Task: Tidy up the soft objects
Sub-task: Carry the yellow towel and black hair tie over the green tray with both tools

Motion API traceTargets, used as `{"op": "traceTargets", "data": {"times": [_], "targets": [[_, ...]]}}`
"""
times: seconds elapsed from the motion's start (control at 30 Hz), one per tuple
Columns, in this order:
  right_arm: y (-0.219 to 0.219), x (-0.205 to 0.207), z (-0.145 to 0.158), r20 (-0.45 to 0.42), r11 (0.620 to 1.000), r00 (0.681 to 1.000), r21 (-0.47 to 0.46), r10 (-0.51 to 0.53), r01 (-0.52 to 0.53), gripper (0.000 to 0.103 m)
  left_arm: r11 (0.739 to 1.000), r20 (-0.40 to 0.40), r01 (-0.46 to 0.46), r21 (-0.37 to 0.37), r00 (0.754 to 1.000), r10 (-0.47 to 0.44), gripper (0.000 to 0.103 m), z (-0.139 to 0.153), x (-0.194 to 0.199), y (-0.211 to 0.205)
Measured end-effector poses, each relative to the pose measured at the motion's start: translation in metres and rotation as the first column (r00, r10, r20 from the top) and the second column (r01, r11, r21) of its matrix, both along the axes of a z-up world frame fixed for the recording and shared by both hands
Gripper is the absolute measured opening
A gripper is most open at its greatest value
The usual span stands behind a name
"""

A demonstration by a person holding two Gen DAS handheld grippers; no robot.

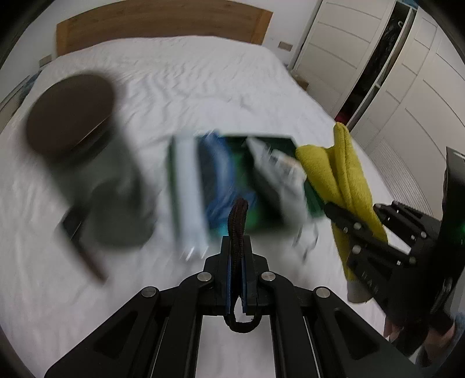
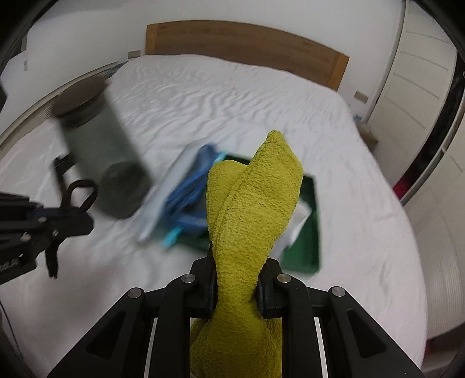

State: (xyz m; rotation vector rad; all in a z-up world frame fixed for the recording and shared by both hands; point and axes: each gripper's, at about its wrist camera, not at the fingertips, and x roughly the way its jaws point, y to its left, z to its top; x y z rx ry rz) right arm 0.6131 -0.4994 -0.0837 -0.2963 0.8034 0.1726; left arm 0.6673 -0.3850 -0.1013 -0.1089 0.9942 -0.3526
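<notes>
Left wrist view first: the left gripper (image 1: 237,253) has its jaws pinched tight on a dark braided cord (image 1: 237,221), which sticks up past the tips and loops out underneath near the camera. It's hanging over a white bed (image 1: 186,75) with a wooden headboard (image 1: 162,26) at the far end. Just beyond the tips sits a green tray (image 1: 261,186), pretty blurry, with something white and blue in it that I can't make out. Off to the left there's a grey cylindrical bin (image 1: 96,162) with a brown lid, also smeared. On the right, the right gripper (image 1: 334,208) is clamped on a yellow towel (image 1: 345,174), which pokes up above the jaws and hangs down below them, next to the tray's right edge. White wardrobe doors (image 1: 377,72) fill the far right.

Right wrist view: the yellow towel (image 2: 250,203) is squeezed between the right gripper's (image 2: 238,270) jaws, bunched up tall in front of the lens and spilling down toward the camera. Behind it is the green tray (image 2: 308,232) on the bed (image 2: 232,96), the bin (image 2: 101,151) to the left, and the left gripper (image 2: 87,221) at the left edge with the cord (image 2: 80,192) looping out of its closed jaws.
</notes>
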Motion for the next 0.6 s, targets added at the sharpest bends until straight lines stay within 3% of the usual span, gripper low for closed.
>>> {"op": "traceTargets", "data": {"times": [0.17, 0.27, 0.4, 0.6], "targets": [[-0.023, 0.050, -0.004, 0.018, 1.000, 1.000, 0.007, -0.013, 0.013, 0.019, 1.000, -0.010, -0.016, -0.006, 1.000, 0.016, 0.003, -0.017, 0.071, -0.031], [-0.021, 0.074, -0.016, 0.004, 1.000, 1.000, 0.000, 0.001, -0.001, 0.019, 1.000, -0.021, -0.020, 0.011, 1.000, 0.020, 0.003, -0.032, 0.093, -0.040], [-0.013, 0.095, -0.041, -0.034, 1.000, 0.999, 0.004, 0.031, -0.031, 0.019, 0.999, -0.062, -0.032, 0.037, 0.998, 0.034, 0.003, -0.058, 0.106, -0.046], [-0.011, 0.111, -0.061, -0.067, 0.999, 0.997, 0.001, 0.038, -0.038, 0.019, 0.996, -0.072, -0.024, 0.088, 0.997, 0.030, 0.003, -0.072, 0.106, -0.056]]}}
